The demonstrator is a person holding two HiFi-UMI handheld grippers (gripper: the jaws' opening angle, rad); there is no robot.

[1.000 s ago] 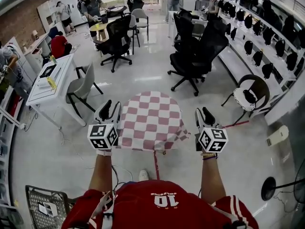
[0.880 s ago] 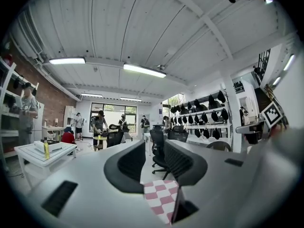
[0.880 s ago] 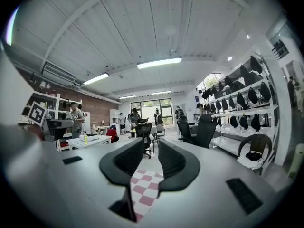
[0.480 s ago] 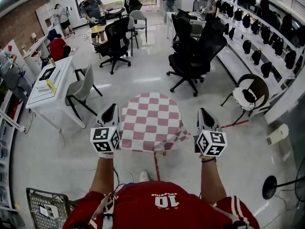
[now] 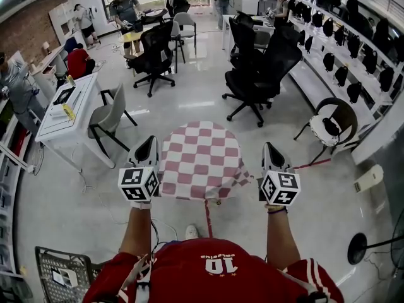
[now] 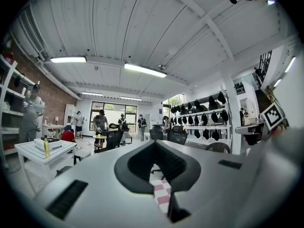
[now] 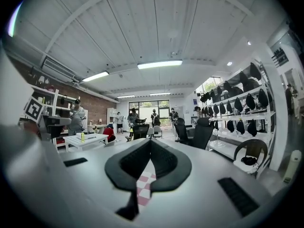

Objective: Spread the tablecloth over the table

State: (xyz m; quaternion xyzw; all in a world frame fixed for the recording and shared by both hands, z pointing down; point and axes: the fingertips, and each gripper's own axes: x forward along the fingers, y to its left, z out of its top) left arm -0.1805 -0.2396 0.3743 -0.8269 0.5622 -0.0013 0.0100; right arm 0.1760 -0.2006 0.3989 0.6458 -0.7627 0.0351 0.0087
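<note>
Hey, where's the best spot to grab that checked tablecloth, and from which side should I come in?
Probably the tablecloth by its hanging edge, near the left and right ends of the side facing you. The top lies flat with nothing to pinch, while the hem droops free in thin folds, so come in level from each side.

You hold two grippers: one left gripper [image 5: 146,148] and one right gripper [image 5: 271,149]. Between them lies one tablecloth [image 5: 201,160]. Left of the left gripper stand one white desk [image 5: 81,92] and one grey chair [image 5: 108,113]. Behind it sits one wire basket [image 5: 45,262]. Ahead stand at least three black office chairs [image 5: 154,48].
</note>
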